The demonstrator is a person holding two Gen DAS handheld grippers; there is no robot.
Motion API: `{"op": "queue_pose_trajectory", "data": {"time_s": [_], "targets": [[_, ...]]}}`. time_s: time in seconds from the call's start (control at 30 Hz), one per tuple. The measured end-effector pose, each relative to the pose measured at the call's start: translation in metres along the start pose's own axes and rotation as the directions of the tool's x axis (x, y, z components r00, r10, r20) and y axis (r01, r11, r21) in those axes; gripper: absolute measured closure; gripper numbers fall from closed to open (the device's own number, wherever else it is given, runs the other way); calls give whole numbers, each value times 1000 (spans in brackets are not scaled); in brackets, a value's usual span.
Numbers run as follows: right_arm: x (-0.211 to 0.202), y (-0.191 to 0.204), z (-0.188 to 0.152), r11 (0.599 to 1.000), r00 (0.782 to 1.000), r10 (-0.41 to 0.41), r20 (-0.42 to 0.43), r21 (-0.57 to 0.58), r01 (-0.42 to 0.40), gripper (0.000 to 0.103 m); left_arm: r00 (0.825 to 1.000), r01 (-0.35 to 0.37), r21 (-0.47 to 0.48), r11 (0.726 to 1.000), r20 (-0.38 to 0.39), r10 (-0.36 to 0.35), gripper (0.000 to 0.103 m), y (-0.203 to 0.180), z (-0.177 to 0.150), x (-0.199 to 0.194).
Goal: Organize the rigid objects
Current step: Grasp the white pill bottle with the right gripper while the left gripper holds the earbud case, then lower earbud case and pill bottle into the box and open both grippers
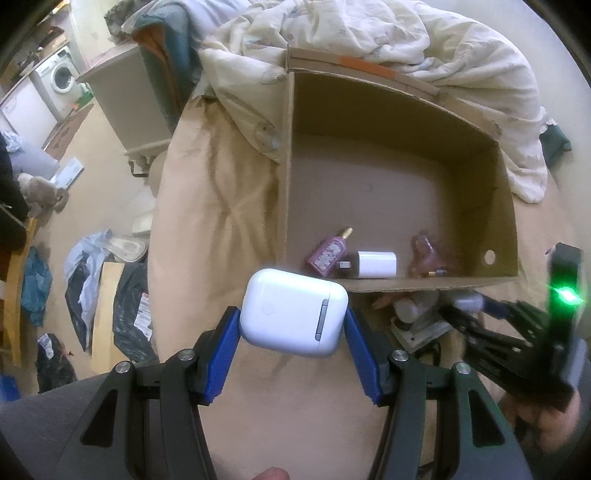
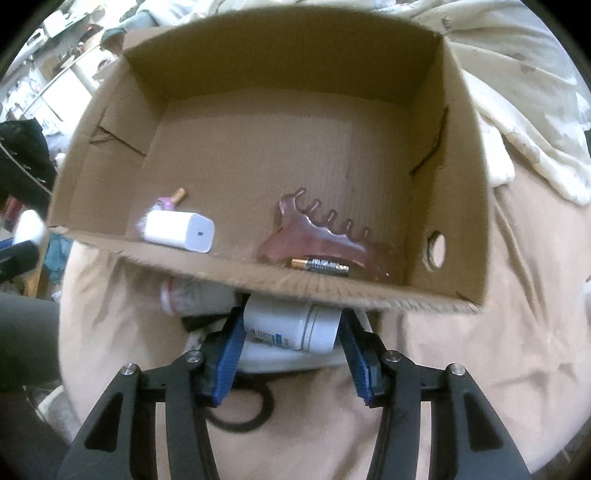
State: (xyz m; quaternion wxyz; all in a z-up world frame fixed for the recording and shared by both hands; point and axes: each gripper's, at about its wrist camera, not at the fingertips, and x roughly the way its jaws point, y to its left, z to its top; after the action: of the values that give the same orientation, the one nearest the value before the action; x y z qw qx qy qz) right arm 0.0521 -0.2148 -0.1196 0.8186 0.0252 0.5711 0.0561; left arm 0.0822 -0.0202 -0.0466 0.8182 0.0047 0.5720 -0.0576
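Beige bed: cardboard box, rumpled duvet, white bottles.

soft dim indoor light, fisheye-warped edges, slight blur

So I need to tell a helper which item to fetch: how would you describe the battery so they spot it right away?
Look into the open cardboard box on the bed. Along its near wall, toward the side with the round hole, lies a translucent reddish hair claw. The battery lies flat right against the claw's near edge: a small black cylinder with a copper-coloured end, the only metallic thing there, unlike the white charger block further left.
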Motion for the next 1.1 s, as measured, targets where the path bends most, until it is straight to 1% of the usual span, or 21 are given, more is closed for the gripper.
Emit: {"op": "queue_pose_trajectory", "data": {"time_s": [0.13,0.23,0.33,0.43,0.6,0.67,0.77,0.9,1.0,1.1], "targets": [[-18,-9,-9,999,1000,26,7,41,-26,49,1000,-16,4,1000,-2,16,49,1,-1,2],[-36,-23,-16,994,997,69,18,83,-70,49,1000,-26,6,1000,1,26,49,1,-3,1],[-55,-27,-16,985,990,125,61,109,-131,49,999,-45,22,999,19,45,49,-2,-5,-2],[-74,-30,-9,980,982,158,104,106,-169,49,996,-79,60,995,49,76,49,-10,-3,-8],[-95,-22,22,980,971,184,156,49,-193,49,998,-42,80,996,55,37,49,-23,17,-21],[-96,-16,38,979,964,194,180,26,-202,49,998,-31,96,995,56,26,49,-31,30,-25],[-96,-13,60,980,959,196,203,4,-201,49,997,-30,136,990,80,19,49,-48,53,-28],[-78,-16,82,978,957,199,213,13,-206,49,994,-38,183,982,106,19,49,-68,76,-18],[-50,-21,89,983,966,172,193,29,-180,49,995,-50,233,971,97,28,49,-80,87,7],[-22,-24,89,987,979,151,138,32,-157,49,998,-36,261,965,66,20,49,-88,86,35]]}}
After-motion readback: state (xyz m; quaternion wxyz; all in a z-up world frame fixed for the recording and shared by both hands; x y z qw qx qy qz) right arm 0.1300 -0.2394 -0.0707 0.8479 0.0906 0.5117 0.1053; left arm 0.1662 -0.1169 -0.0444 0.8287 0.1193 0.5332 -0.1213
